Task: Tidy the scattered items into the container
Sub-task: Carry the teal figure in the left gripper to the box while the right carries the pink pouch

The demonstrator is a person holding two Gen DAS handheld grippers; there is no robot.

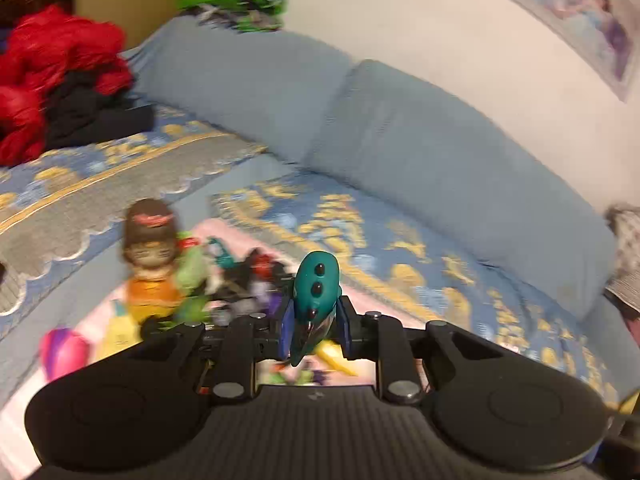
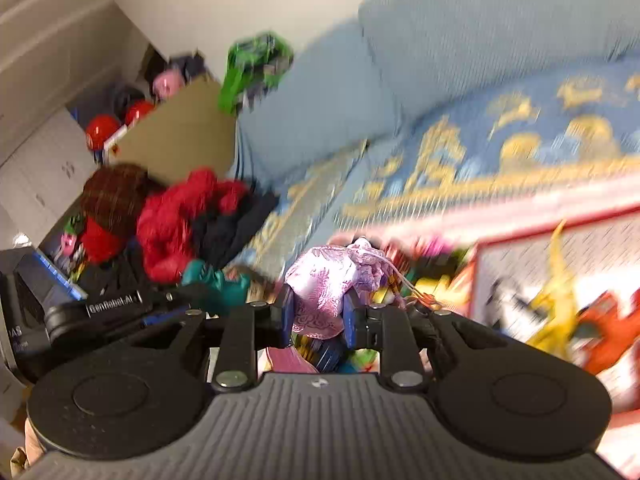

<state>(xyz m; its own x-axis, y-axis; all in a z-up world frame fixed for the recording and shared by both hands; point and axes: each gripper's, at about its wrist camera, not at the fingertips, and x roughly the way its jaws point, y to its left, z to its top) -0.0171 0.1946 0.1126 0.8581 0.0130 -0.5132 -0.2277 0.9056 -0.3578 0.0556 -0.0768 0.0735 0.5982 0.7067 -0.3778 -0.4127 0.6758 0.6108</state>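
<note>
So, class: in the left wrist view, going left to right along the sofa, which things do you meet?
Red jacket → brown-haired doll → teal toy in the left gripper → checked cloth.

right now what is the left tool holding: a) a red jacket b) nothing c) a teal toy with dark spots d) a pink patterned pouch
c: in the left wrist view the left tool is clamped on the teal toy, which has dark spots and sticks up between its blue pads.
</note>
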